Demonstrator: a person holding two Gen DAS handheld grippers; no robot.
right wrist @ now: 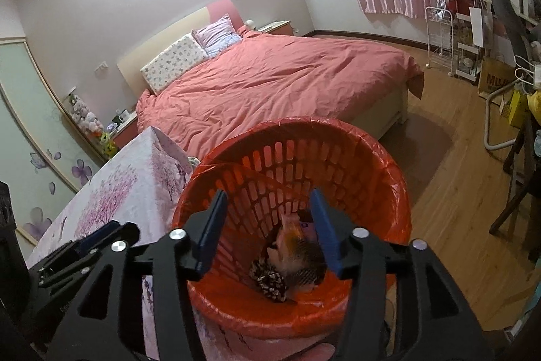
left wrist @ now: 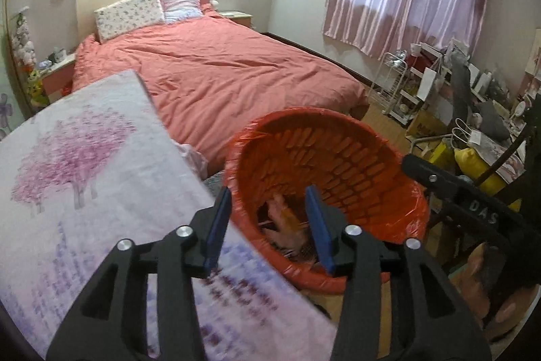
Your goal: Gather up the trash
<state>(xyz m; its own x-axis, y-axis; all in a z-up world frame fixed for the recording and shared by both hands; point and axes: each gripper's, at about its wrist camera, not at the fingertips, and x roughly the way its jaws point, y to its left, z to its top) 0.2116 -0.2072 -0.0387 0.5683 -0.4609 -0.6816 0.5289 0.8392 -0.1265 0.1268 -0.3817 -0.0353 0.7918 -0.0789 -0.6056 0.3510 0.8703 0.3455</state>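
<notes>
Both grippers stand open over the orange bin

The left gripper point(left wrist: 268, 227) has its two blue pads parted, and nothing is pinched between them. Through the gap, below and beyond the fingertips, lies the trash point(left wrist: 284, 225): a blurred, pale pink and orange crumple at the bottom of the orange basket point(left wrist: 338, 158). The basket is a slotted plastic bin lined with a red bag, whose edge folds over the rim. Its near rim passes under the left gripper's right pad, while the left pad sits over the edge of a table covered with a cloth point(left wrist: 84, 175) printed with pink trees. To the right of the jaws, a black part of the right gripper's frame shows, marked with letters.

The right gripper point(right wrist: 267, 227) also holds its blue pads apart, empty. Straight between and beneath them the trash point(right wrist: 294, 256) is seen more sharply: a crumpled pale wrapper with an orange patch, resting among dark patterned pieces on the floor of the basket point(right wrist: 304, 137). Both pads hang inside the ring of the rim. To the left of these jaws is the left gripper's black frame, above the tree-print cloth point(right wrist: 118, 192). Beyond the basket, past both sets of jaws, stands a bed point(right wrist: 270, 83) with a salmon cover
</notes>
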